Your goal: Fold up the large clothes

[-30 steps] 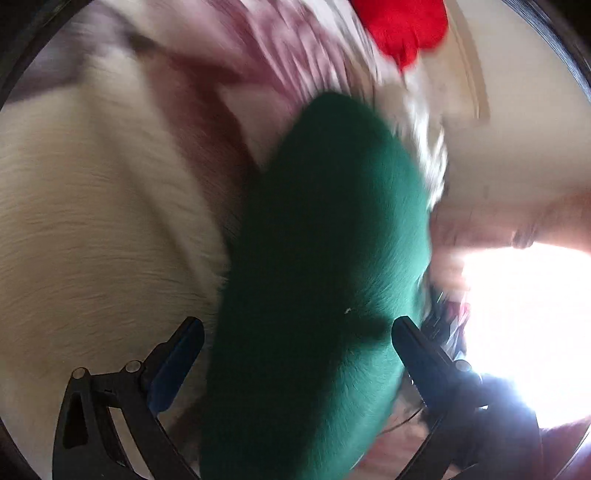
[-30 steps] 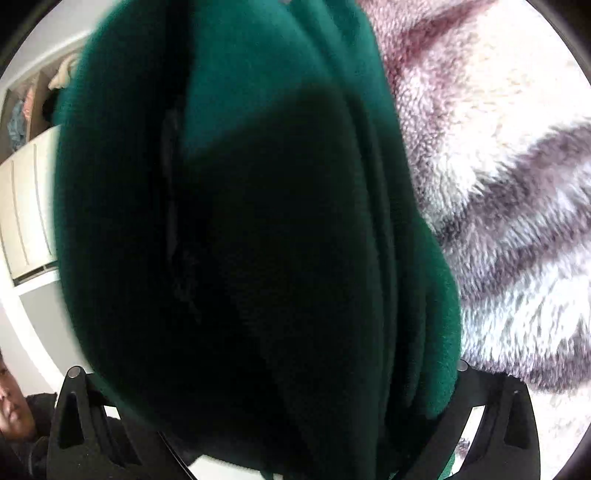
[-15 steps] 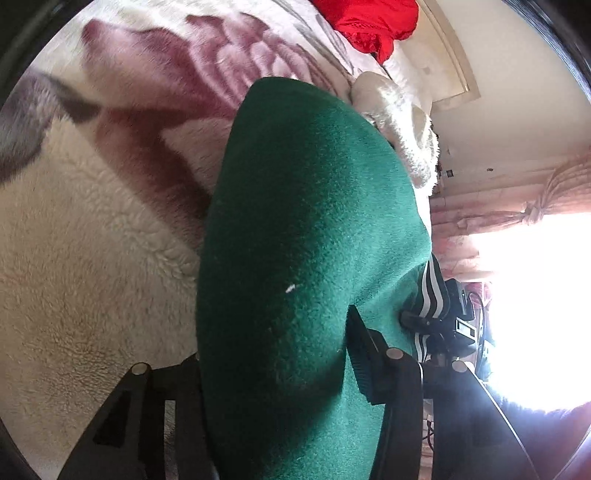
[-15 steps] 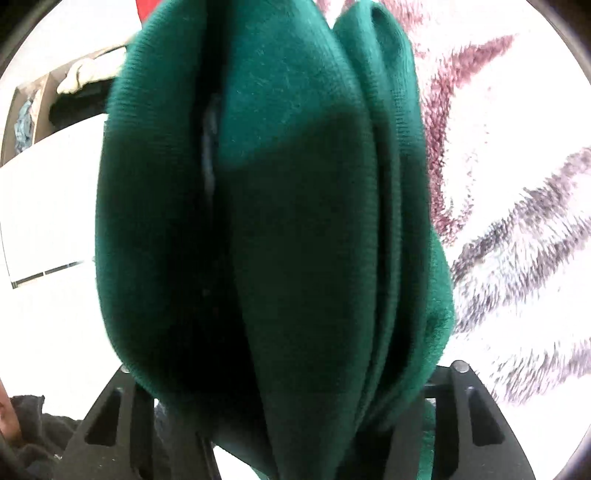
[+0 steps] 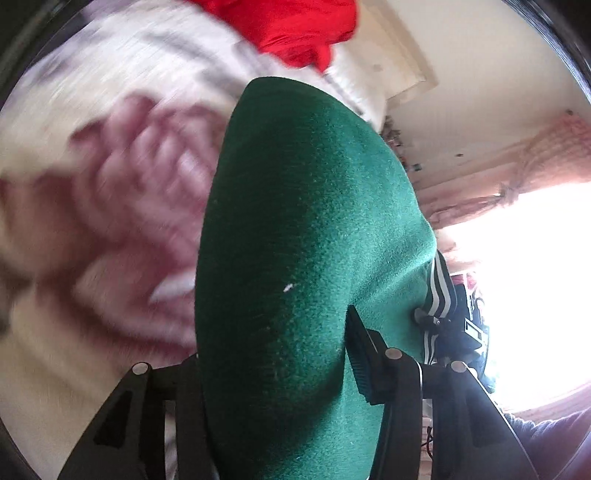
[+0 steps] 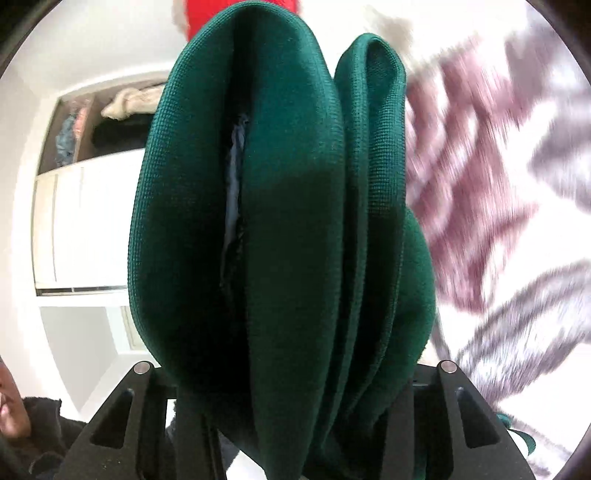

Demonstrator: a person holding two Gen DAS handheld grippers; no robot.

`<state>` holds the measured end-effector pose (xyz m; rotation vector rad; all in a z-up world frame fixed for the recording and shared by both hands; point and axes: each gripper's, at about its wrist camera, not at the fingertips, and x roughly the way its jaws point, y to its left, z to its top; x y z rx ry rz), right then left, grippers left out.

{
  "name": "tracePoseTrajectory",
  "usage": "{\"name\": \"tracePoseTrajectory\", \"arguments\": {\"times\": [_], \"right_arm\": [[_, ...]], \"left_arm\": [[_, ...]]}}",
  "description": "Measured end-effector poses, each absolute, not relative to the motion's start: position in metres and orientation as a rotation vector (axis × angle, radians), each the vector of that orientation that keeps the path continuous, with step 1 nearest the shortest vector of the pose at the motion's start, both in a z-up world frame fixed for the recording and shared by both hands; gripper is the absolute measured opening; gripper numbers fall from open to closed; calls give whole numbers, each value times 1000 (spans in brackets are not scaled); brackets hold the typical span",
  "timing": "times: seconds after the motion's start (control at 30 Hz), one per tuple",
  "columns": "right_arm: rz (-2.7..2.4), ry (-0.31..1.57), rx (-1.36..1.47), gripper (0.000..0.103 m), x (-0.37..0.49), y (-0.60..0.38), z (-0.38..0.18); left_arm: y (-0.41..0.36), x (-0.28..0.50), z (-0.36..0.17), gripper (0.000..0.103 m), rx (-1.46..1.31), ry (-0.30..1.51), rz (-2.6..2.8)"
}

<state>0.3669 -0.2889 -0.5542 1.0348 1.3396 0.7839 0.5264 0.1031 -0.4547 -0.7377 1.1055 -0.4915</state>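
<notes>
fluffy blanket with big pink flower shapes under everything, blurry in both views. red cloth far back on the blanket, past the top of the green. pale wall and a pink tied-back curtain beside a very bright window on the right of the left view. white cupboard with an open shelf of folded clothes on the left of the right view. part of a person in dark clothes low in that corner.

green garment fills the middle of both views and hides most of the room behind. bunched into thick folds, long way running up and away from each camera. white stripes on a dark green edge at its right side in the left view. no words to read anywhere.

left gripper squeezed narrow on the green garment. right gripper closing, with the folded green bundle pinched between its jaws.
</notes>
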Motion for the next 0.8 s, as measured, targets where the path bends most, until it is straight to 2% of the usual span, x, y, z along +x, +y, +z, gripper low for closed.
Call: {"name": "tracePoseTrajectory", "arguments": {"times": [0.2, 0.3, 0.43, 0.53, 0.67, 0.8], "right_arm": [[731, 1226, 1025, 44, 433, -324, -495], [698, 1179, 1008, 44, 497, -358, -467], [626, 1166, 973, 44, 604, -402, -443], [567, 1196, 944, 44, 662, -413, -449], [472, 1274, 932, 44, 719, -432, -498], [370, 1361, 883, 44, 743, -438, -562]], "left_arm": [[72, 627, -409, 44, -673, 1062, -581], [70, 666, -398, 44, -662, 1045, -632], [47, 740, -409, 44, -654, 1059, -664], [35, 792, -440, 45, -668, 1098, -658], [19, 830, -511, 45, -646, 1201, -630], [19, 836, -553, 56, -670, 1236, -653]]}}
